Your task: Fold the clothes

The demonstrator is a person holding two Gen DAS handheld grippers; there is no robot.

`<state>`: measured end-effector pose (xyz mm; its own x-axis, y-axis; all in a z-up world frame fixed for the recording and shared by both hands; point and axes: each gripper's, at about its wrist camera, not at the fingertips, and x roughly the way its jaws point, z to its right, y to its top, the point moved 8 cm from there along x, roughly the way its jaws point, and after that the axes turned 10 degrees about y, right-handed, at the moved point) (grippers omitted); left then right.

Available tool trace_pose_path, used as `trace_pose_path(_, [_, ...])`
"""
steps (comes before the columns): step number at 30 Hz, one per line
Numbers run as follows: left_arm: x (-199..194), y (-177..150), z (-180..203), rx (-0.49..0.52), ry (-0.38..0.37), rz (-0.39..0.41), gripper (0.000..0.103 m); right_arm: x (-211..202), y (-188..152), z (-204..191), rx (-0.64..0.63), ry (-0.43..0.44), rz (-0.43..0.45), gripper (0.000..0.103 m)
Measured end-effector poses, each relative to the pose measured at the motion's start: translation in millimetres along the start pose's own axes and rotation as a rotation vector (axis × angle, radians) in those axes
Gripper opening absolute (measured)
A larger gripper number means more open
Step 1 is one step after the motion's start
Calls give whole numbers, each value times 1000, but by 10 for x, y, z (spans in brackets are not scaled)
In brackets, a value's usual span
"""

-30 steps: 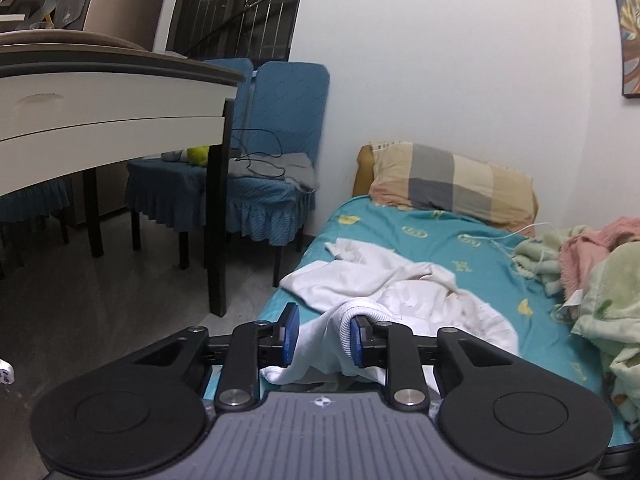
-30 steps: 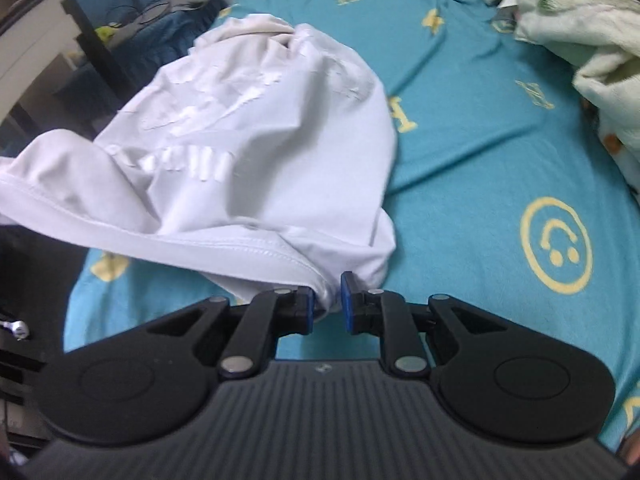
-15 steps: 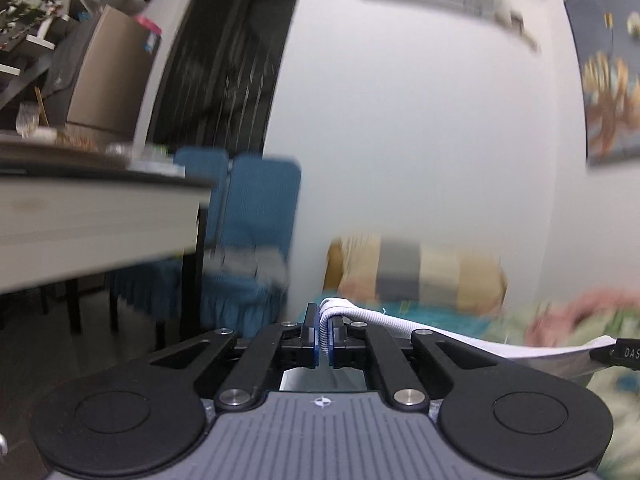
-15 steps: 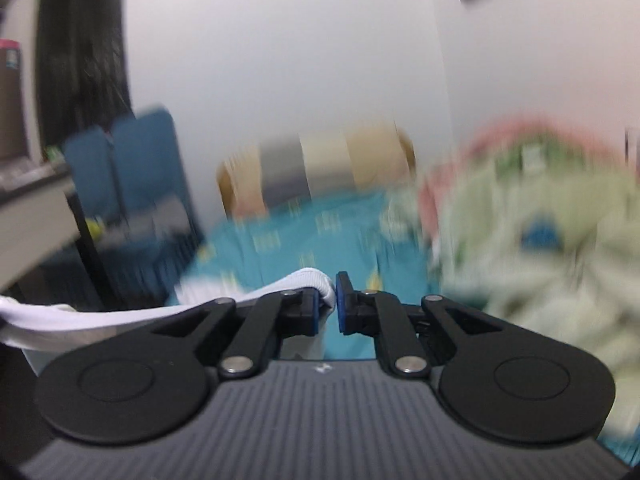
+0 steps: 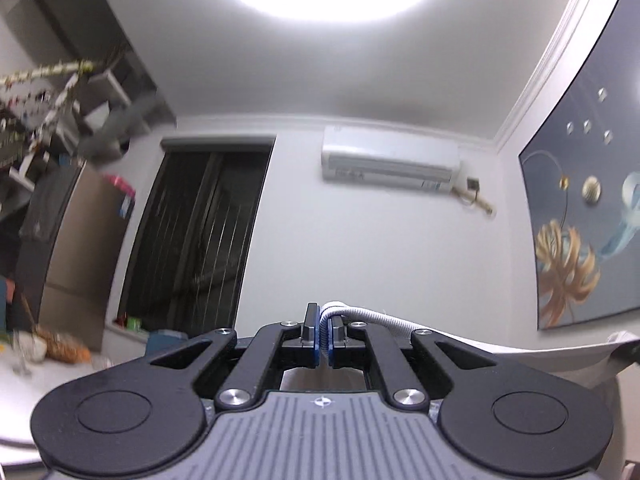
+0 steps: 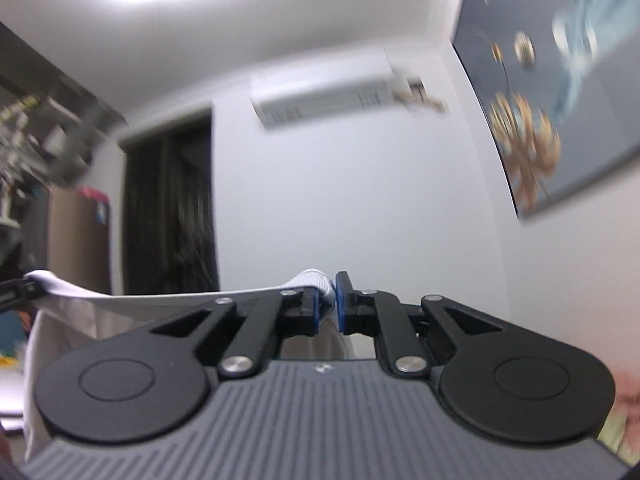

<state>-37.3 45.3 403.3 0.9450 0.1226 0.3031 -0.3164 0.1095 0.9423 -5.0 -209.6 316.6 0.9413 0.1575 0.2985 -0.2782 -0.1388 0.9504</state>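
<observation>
A ribbed edge of the white garment (image 5: 360, 314) is being pinched between the nearly closed fingers of the left gripper (image 5: 323, 338) — the same hem is being clamped by the right gripper (image 6: 327, 306), stretched taut between them. Beyond, an air conditioner (image 5: 390, 160) and a painting (image 5: 588, 220) are being shown on the wall.

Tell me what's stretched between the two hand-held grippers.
The white cloth garment, its ribbed hem taut from left hand-held gripper to right hand-held gripper, in both wrist views.
</observation>
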Motion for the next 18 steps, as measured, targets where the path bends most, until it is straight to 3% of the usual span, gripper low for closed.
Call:
trace_pose_path(4, [-134, 492, 91, 15, -18, 7, 4, -225, 585, -142, 0, 53, 44, 11])
trace_pose_path(8, [268, 146, 194, 39, -14, -63, 4, -128, 737, -66, -12, 54, 20, 11])
trace_pose_path(13, [854, -427, 323, 71, -6, -163, 4, 420, 232, 260, 19, 23, -110, 11])
trace_pose_path(18, [1803, -1668, 478, 122, 18, -279, 4, 1178, -779, 732, 41, -38, -254, 11])
